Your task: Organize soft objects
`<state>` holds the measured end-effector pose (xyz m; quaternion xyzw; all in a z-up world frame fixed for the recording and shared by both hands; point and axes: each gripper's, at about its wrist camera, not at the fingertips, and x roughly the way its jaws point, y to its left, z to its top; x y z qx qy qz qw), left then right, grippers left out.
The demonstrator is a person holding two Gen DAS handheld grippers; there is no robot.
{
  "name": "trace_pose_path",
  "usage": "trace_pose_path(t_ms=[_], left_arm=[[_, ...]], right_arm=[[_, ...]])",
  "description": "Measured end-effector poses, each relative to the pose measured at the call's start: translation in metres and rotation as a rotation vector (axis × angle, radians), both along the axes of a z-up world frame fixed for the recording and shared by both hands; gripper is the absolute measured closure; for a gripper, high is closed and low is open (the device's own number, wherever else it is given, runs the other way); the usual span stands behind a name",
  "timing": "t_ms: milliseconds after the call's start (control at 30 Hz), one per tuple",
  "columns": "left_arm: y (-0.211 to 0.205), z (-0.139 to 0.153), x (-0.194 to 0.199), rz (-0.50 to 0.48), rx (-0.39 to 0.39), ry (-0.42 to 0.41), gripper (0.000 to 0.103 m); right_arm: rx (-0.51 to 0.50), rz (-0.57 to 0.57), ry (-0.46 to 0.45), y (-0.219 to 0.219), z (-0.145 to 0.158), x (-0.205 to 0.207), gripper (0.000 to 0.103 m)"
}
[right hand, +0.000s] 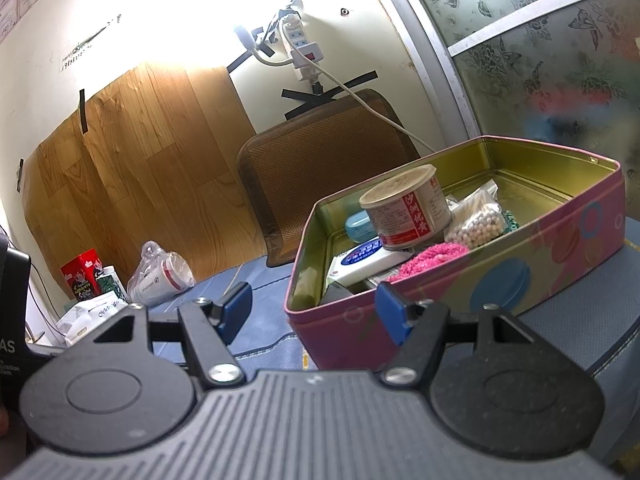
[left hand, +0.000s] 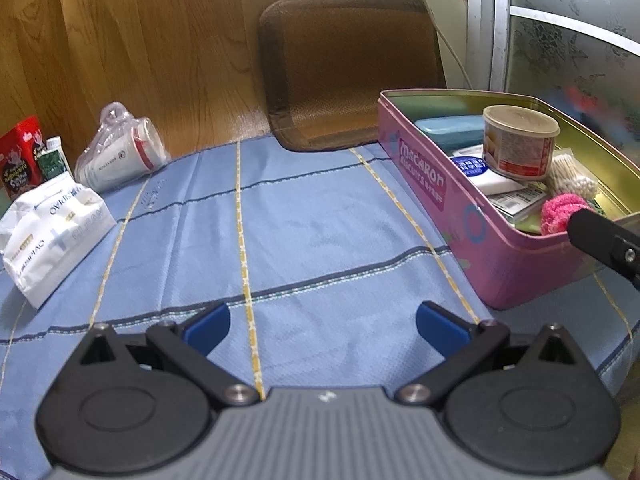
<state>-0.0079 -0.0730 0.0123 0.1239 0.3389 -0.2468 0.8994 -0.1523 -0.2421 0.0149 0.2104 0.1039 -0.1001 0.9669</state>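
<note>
A pink macaron tin [left hand: 424,184] [right hand: 520,268] stands open on the blue checked cloth [left hand: 304,232]. Inside lie a fuzzy pink soft item [left hand: 560,210] [right hand: 432,258], a bag of cotton swabs [right hand: 478,220], a round can [left hand: 520,142] [right hand: 408,208], a blue case [left hand: 448,128] and a white packet [right hand: 368,260]. A white tissue pack [left hand: 56,228] [right hand: 92,314] lies at the cloth's left edge. My left gripper [left hand: 323,330] hangs open over bare cloth. My right gripper [right hand: 314,312] stands open just before the tin's near corner, nothing between its pads.
A bagged paper cup [left hand: 124,152] [right hand: 162,276] and red and green cartons [left hand: 24,156] [right hand: 86,276] sit at the far left. A brown woven mat [left hand: 348,68] leans on the wall behind. A power strip [right hand: 300,48] with cable hangs above it.
</note>
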Motion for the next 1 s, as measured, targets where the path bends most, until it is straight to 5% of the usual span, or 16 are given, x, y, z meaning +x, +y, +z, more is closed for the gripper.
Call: trace_pose_path(t_ms=[1000], left_arm=[[-0.0011, -0.0006, -0.0001, 0.002, 0.008, 0.003, 0.0]], right_arm=[[-0.001, -0.001, -0.002, 0.0009, -0.0002, -0.0008, 0.033]])
